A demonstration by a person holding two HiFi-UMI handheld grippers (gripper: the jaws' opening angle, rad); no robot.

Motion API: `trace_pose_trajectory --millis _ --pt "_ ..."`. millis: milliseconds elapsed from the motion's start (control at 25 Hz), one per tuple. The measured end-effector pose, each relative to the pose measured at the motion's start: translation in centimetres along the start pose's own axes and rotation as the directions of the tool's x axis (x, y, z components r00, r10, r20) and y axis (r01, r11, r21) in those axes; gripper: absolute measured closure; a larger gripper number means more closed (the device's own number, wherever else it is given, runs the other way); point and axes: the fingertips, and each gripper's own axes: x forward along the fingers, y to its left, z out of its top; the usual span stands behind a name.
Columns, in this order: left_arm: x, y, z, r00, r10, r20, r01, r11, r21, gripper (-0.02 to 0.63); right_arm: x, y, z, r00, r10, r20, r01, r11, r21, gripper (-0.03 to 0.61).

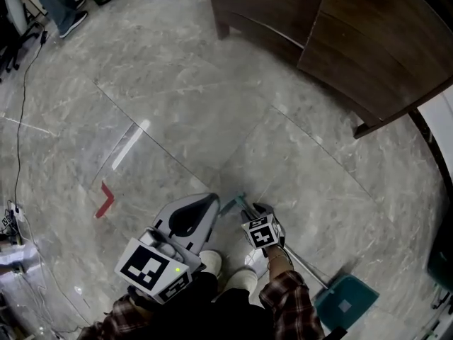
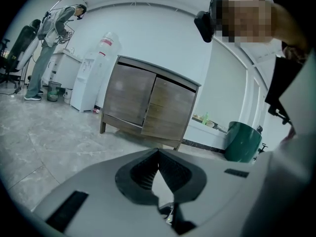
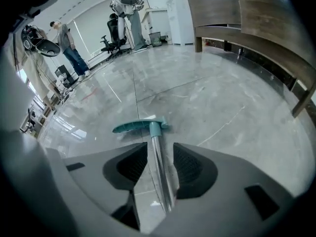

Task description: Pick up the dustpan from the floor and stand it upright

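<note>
Steel shaft, teal grip: dustpan [image 3: 140, 127], one. My right tool [image 3: 160, 152] is clamped on the shaft just below the grip, and the scoop end sits low to my right, near the floor [image 1: 177, 83]. Left tool [image 2: 158, 154], one, jaws together, empty. Step, as I judge it: handle in hand, standing-up pending. Next I need to swing the shaft vertical and settle the scoop squarely. Wooden cabinet [image 1: 340, 34], one. Red tape mark [image 1: 105, 200], one.

The dustpan [image 1: 345, 302] is teal with a silver pole [image 3: 160, 172]; the floor [image 1: 212, 105] grey, veined marble; the cabinet [image 1: 340, 27] dark brown; the tape [image 1: 105, 199] red; the sleeve [image 1: 287, 296] red-black plaid.
</note>
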Motion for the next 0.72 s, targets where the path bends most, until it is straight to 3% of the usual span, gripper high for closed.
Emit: trace_pose_trajectory --millis 280,440,720 --pt "0.4 1.9 -0.9 1.000 0.012 -0.011 -0.012 1.000 -0.025 0.604 2.7 0.0 -0.2 0.996 -0.033 -0.077 0.029 0.998 -0.051 0.420" --pt "0.2 2.0 -0.8 1.000 0.024 -0.011 -0.024 0.999 -0.037 0.604 2.6 -0.2 -0.5 0.995 -0.031 -0.096 0.026 0.998 -0.049 0.479" --pt "-0.6 -0.4 2.2 1.000 0.005 -0.007 -0.006 0.998 -0.058 0.604 -3.7 1.8 3.8 1.000 -0.018 0.023 0.019 0.998 -0.065 0.483"
